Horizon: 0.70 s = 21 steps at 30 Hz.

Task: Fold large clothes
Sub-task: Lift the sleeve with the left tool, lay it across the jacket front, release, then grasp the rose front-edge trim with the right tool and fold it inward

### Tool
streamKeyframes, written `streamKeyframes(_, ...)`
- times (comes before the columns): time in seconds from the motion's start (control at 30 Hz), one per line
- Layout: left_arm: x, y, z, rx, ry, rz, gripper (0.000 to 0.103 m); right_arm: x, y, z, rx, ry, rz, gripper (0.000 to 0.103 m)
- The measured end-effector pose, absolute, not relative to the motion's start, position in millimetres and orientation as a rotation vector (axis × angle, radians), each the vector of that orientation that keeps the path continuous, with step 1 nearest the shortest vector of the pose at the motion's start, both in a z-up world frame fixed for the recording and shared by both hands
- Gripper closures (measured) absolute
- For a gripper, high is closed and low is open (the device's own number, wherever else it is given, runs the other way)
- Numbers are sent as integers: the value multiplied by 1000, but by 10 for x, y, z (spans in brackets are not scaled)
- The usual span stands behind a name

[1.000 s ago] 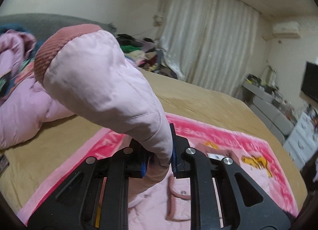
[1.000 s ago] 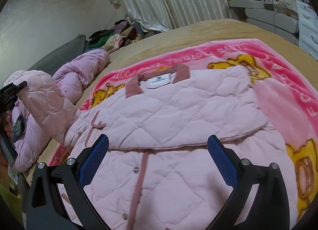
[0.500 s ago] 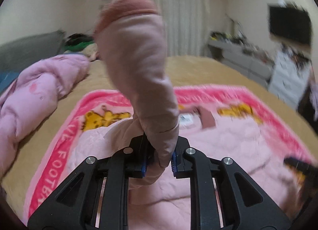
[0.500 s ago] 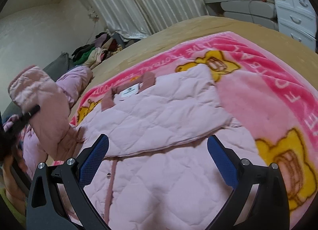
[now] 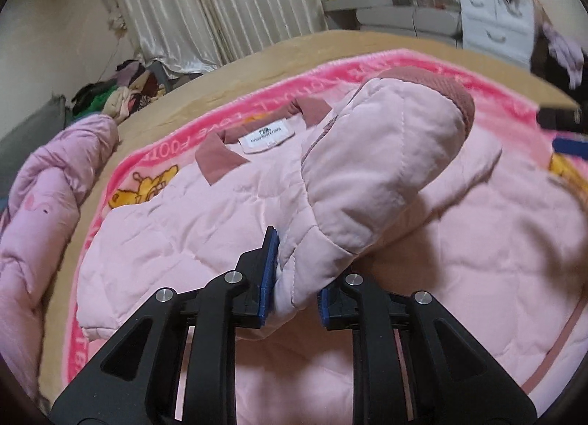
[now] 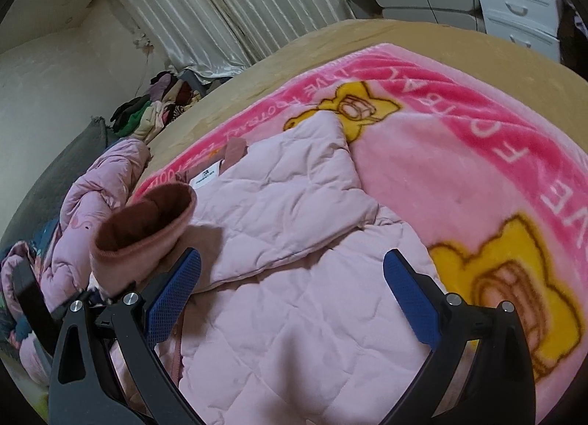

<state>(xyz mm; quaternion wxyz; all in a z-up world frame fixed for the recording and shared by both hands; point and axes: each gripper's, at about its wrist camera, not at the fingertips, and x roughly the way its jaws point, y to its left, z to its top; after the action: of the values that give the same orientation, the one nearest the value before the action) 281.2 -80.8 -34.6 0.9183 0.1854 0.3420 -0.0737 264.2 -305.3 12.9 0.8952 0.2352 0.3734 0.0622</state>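
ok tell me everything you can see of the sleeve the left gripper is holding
The sleeve is pale pink quilted fabric, puffy, ending in a darker ribbed cuff whose open mouth shows. It belongs to the quilted jacket and arches over its body. The left gripper has it between its pads, jaws just beginning to open.

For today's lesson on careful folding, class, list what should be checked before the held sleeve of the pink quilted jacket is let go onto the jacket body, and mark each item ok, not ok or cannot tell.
1. Pale pink quilted sleeve lies between the left gripper fingers, whose jaws are opening: ok.
2. Sleeve is over the pink quilted jacket body, not beside it: ok.
3. Dusty-rose ribbed cuff lies flat on the jacket: not ok; it stands open and raised.
4. Other jacket side is folded across the front: ok.
5. Right gripper is open and empty: ok.
6. Jacket rests on the pink cartoon-bear blanket: ok.
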Motion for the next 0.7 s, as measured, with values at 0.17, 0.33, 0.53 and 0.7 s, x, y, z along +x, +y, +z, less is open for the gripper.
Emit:
streamKeyframes(0.17,2738,-827,-476,433,742,-140,18,2666,-2953,109,485,794,161,4)
streamKeyframes(0.33,2583,-835,-547,432,762,-179,18,2692,-2843,113,500,812,195,4)
streamKeyframes(0.53,2446,-577,-369,255,791,-204,9,2793,-2625,184,537,829,285,4)
streamKeyframes(0.7,2494,-121,-128,52,810,-161,9,2948,-2367,232,586,859,381,4)
